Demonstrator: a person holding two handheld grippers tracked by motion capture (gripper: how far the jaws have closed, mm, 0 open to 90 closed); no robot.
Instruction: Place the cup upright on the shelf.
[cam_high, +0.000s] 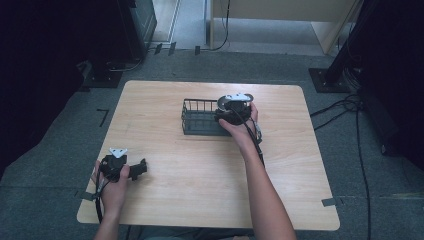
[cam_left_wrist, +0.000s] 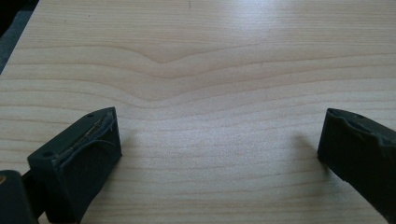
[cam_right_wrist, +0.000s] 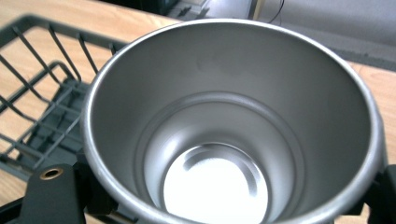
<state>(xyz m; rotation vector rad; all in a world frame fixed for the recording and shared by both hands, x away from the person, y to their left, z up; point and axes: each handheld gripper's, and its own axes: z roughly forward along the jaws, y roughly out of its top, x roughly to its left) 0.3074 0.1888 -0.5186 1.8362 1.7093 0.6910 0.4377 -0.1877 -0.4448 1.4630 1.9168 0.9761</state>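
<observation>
Right gripper (cam_high: 231, 106): jaws clamped on the outside of a stainless steel cup (cam_right_wrist: 233, 126), mouth up and empty.
Cup position: between the right jaws, at the right end of the black wire basket (cam_high: 200, 118); whether over or just beside its rim cannot be told.
Probable reason: an outside grip leaves the cup upright for transfer.
Left gripper (cam_left_wrist: 219, 149): jaws released and spread wide, bare worktop (cam_left_wrist: 196, 70) between them, apparently parked.
View difference: right gripper view shows the cup interior; high view shows both hands.

bare table (cam_high: 190, 175) open around left claw (cam_left_wrist: 219, 154), wire basket (cam_high: 197, 120) just beside right claw (cam_high: 231, 111)
</observation>
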